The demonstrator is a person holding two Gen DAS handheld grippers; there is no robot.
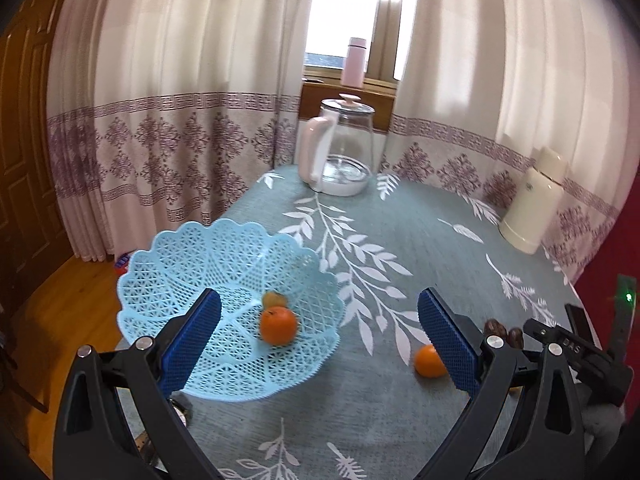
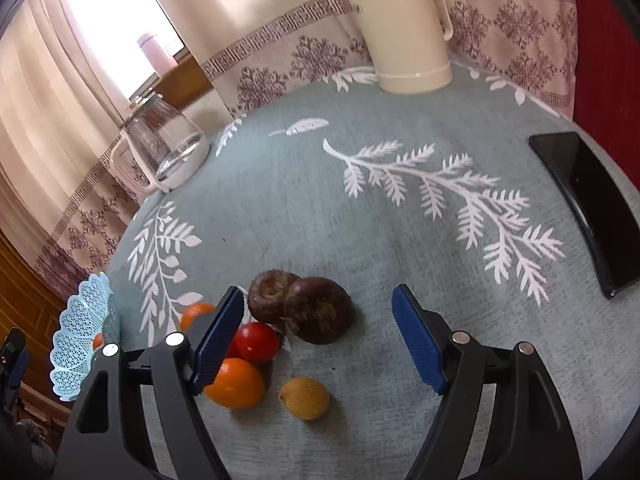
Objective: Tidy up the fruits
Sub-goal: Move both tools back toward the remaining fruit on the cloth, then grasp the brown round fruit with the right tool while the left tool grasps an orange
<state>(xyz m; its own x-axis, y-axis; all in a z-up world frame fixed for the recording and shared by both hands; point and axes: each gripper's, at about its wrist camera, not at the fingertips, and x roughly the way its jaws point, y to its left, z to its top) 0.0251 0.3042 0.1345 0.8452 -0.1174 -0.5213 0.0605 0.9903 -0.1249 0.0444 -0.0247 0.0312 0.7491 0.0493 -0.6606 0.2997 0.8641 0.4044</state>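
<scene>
Left gripper [image 1: 319, 330] open over lacy plastic basket [image 1: 192, 256]; round orange [image 1: 278, 325] inside.

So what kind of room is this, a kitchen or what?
Probably a home dining or living room: a table with a leaf-print cloth, long curtains at a window, a glass kettle and a cream flask.

Left gripper [image 1: 319, 336] and right gripper [image 2: 318, 334], both angled downward, jaws wide apart, nothing between them.
</scene>
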